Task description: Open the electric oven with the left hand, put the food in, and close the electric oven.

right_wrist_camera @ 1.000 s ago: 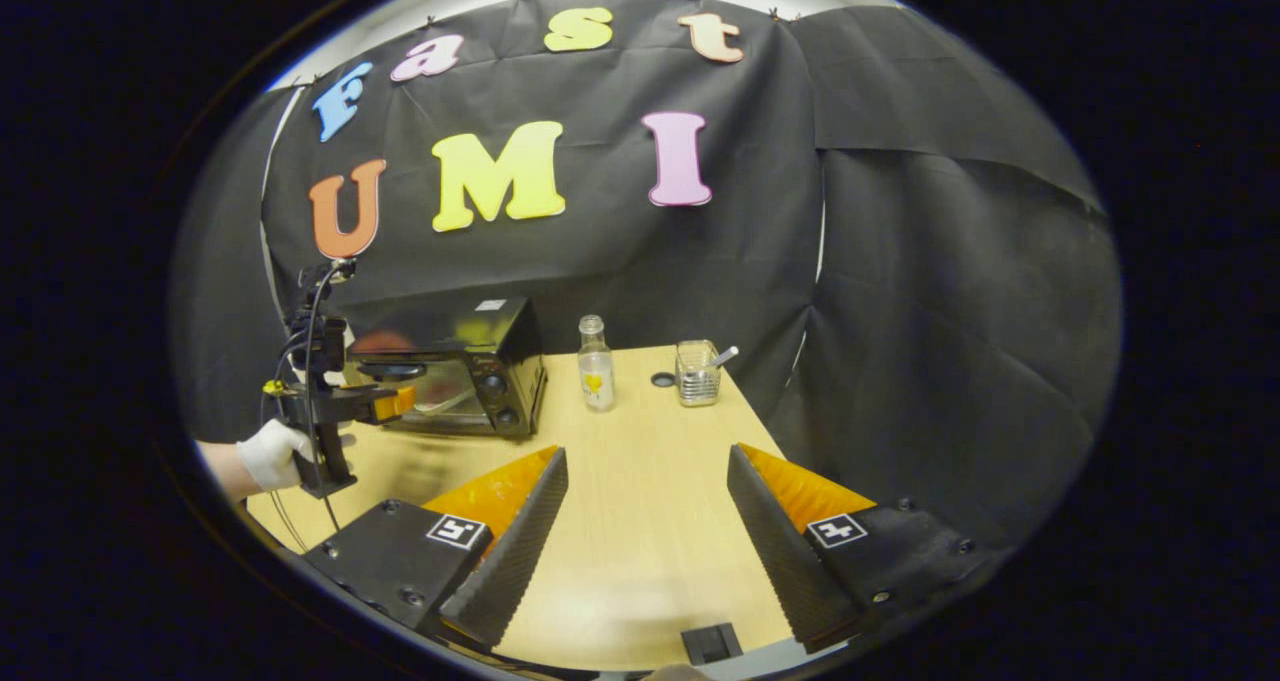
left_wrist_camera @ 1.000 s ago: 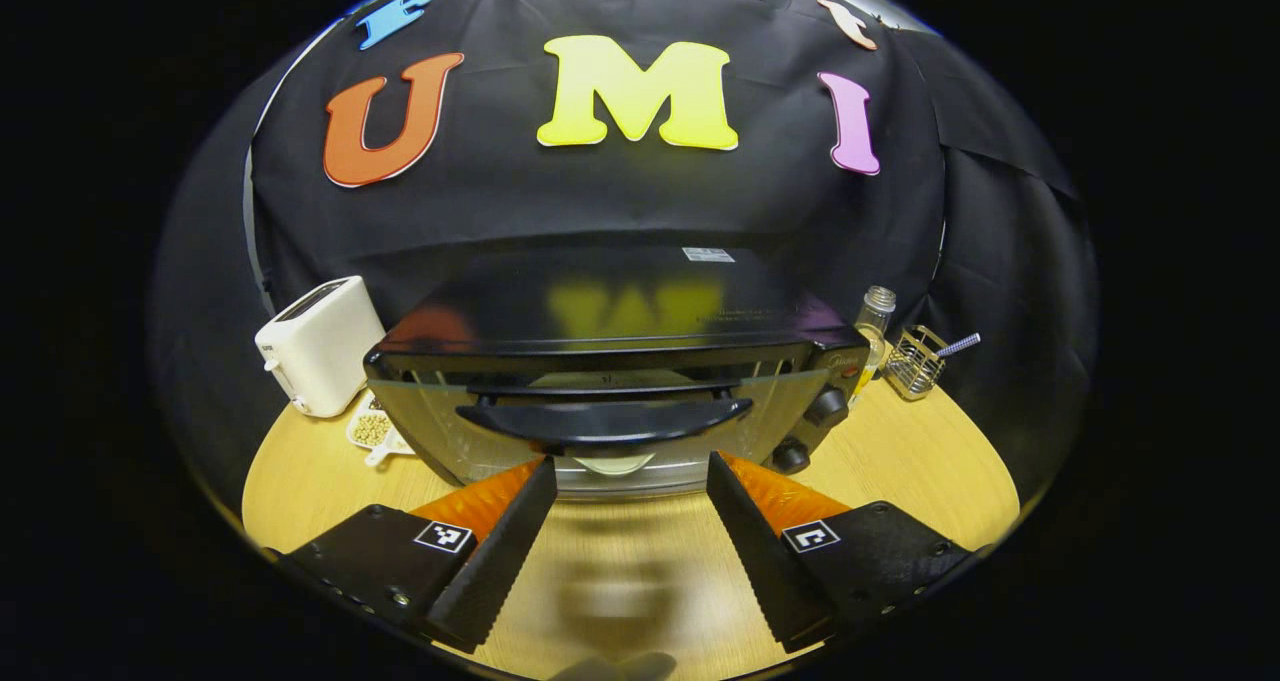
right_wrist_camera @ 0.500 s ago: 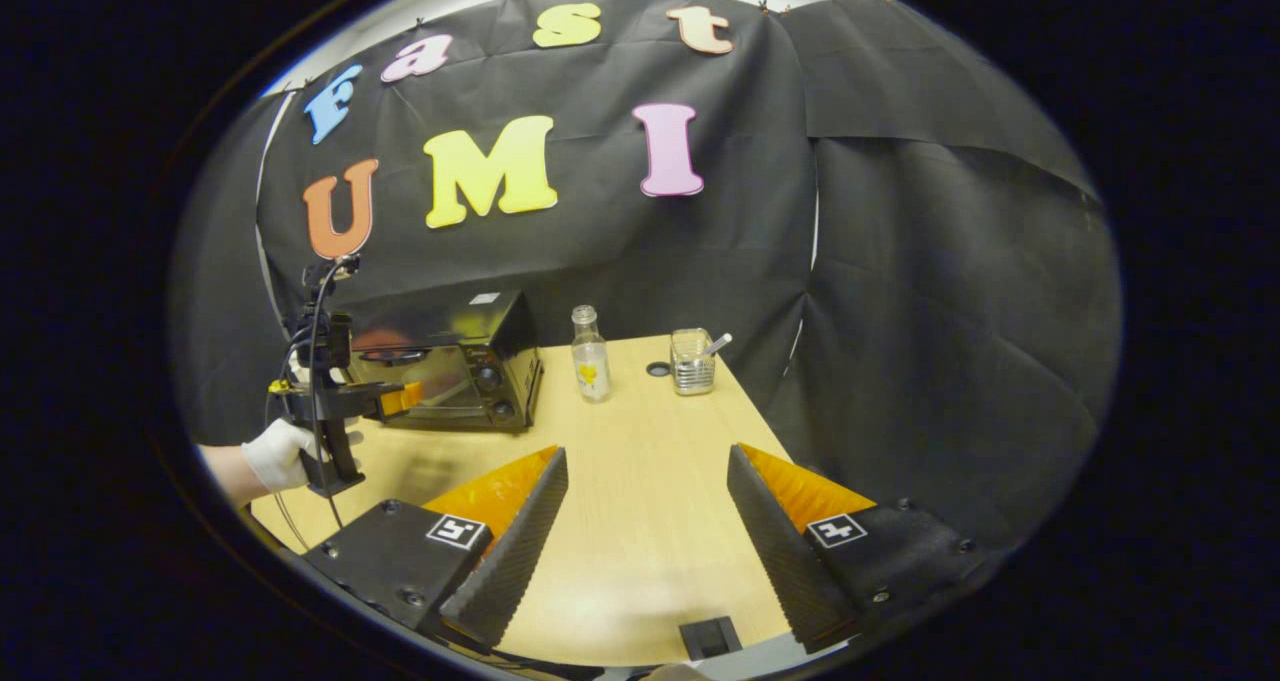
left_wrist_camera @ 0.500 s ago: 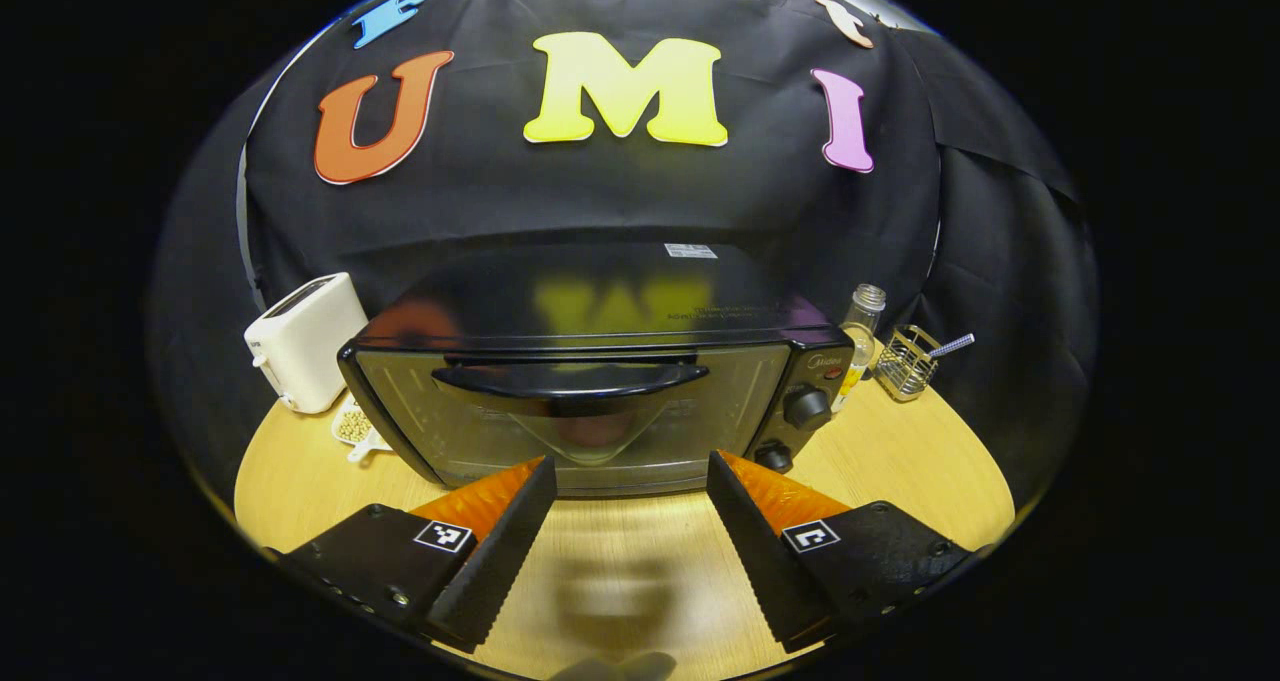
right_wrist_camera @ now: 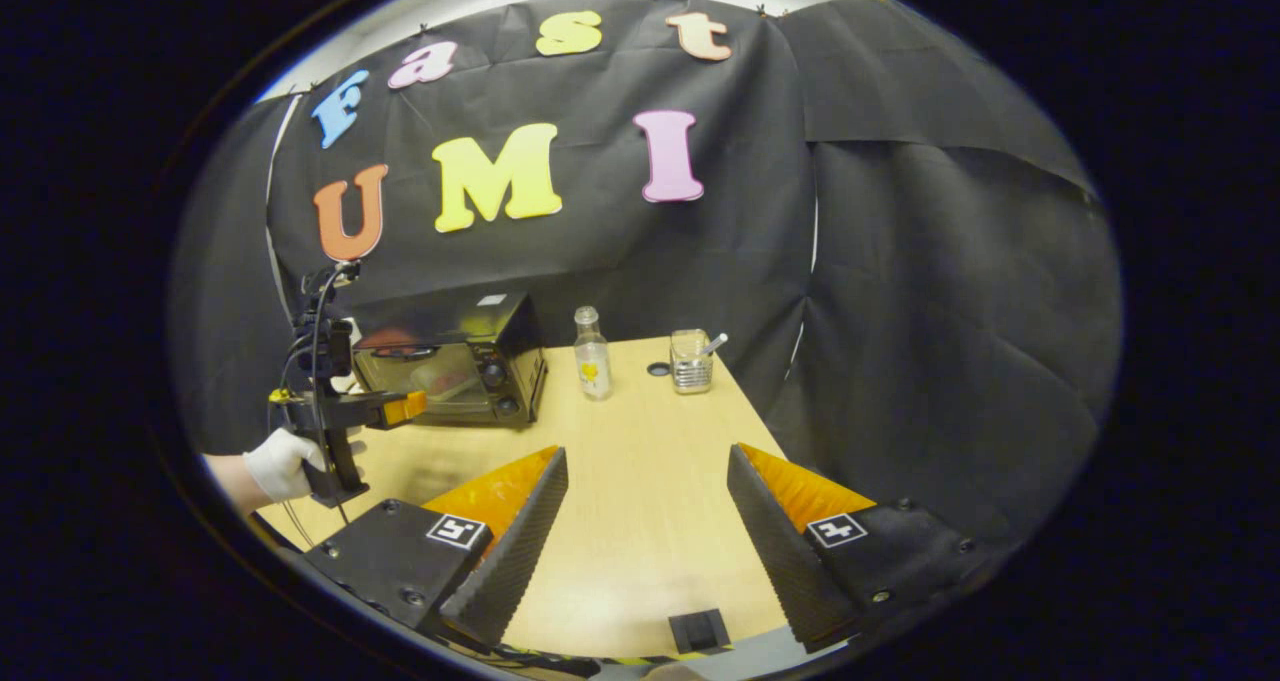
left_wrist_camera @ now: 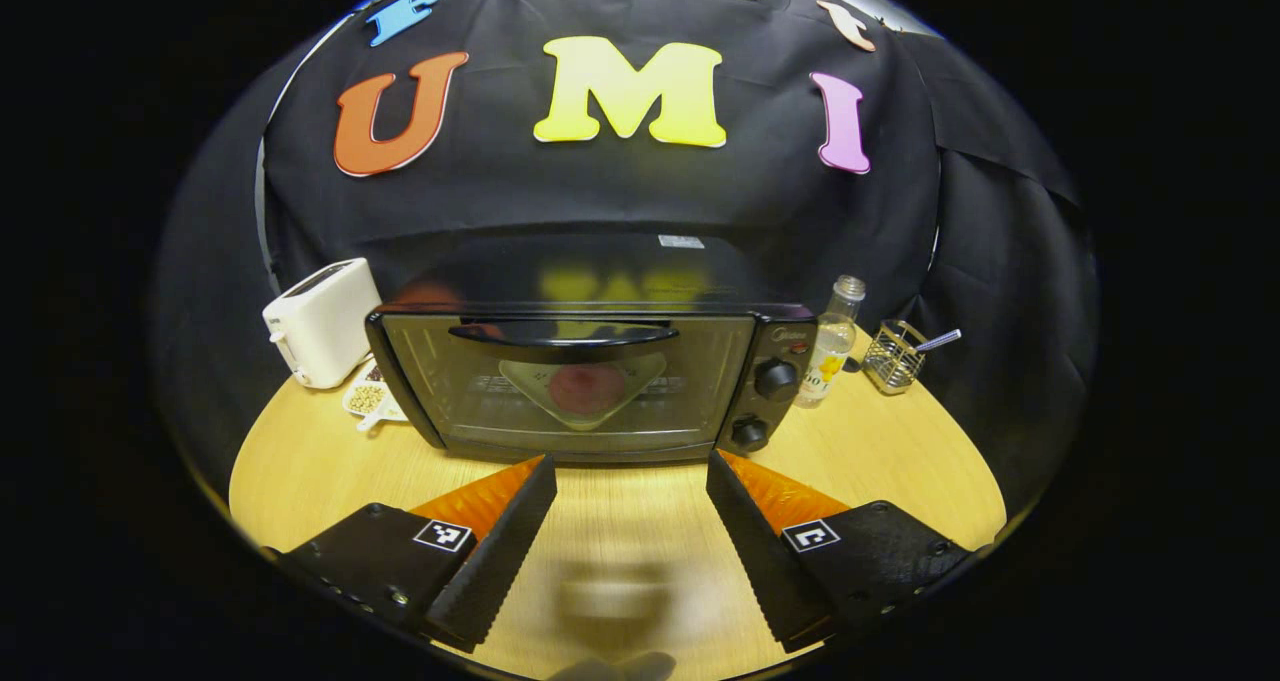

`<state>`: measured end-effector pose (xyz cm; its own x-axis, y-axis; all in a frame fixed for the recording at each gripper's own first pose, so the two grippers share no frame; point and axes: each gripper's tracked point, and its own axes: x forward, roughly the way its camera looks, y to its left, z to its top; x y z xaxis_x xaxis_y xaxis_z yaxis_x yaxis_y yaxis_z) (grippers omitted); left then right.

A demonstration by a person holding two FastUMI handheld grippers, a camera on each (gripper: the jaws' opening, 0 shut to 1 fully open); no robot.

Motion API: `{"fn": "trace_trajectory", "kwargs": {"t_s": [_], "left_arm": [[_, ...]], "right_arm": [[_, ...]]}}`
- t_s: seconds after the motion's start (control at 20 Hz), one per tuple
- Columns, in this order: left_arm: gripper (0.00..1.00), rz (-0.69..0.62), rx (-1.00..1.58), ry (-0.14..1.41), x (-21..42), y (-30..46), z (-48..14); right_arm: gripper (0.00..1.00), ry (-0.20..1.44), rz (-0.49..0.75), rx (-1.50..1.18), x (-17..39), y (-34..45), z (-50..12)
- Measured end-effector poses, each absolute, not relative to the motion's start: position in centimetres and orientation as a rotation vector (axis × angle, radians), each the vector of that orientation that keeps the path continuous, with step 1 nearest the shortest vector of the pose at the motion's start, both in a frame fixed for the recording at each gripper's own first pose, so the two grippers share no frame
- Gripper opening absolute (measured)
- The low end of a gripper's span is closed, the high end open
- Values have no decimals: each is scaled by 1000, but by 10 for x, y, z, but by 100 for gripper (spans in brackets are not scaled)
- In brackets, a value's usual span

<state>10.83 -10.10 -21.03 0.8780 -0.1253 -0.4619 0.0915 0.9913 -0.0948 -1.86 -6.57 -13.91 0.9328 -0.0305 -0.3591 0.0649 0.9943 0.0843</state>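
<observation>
The black electric oven (left_wrist_camera: 590,361) stands straight ahead in the left gripper view, its glass door shut and the handle (left_wrist_camera: 563,333) across the top. Behind the glass a red round food (left_wrist_camera: 587,386) lies on a pale plate. My left gripper (left_wrist_camera: 628,471) is open, a short way back from the door, touching nothing. In the right gripper view the oven (right_wrist_camera: 450,361) sits at the far left, and a gloved hand (right_wrist_camera: 275,461) holds the left gripper (right_wrist_camera: 405,407) in front of it. My right gripper (right_wrist_camera: 647,461) hangs open and empty over the wooden table (right_wrist_camera: 640,521).
A white toaster (left_wrist_camera: 320,333) and a small dish of beans (left_wrist_camera: 368,398) sit left of the oven. On its right are a glass bottle (left_wrist_camera: 828,346) and a wire basket (left_wrist_camera: 893,356). A small black block (right_wrist_camera: 697,629) lies at the table's near edge.
The oven door swung up from partly open to fully shut. My left gripper drew back from the oven, still open. The right gripper barely moved.
</observation>
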Motion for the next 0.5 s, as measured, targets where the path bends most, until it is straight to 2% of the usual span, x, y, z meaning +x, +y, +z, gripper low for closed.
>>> {"fn": "trace_trajectory", "kwargs": {"t_s": [0.1,0.2,0.5], "left_arm": [[97,-103,-83,437,85,-102,-181],[96,-86,-102,387,52,-100,-147],[96,-7,-127,223,-68,-86,-54]], "right_arm": [[98,331,-15,116,-26,-67,-134],[100,309,24,133,-33,-71,-128],[100,187,124,111,-82,-91,-85]]}}
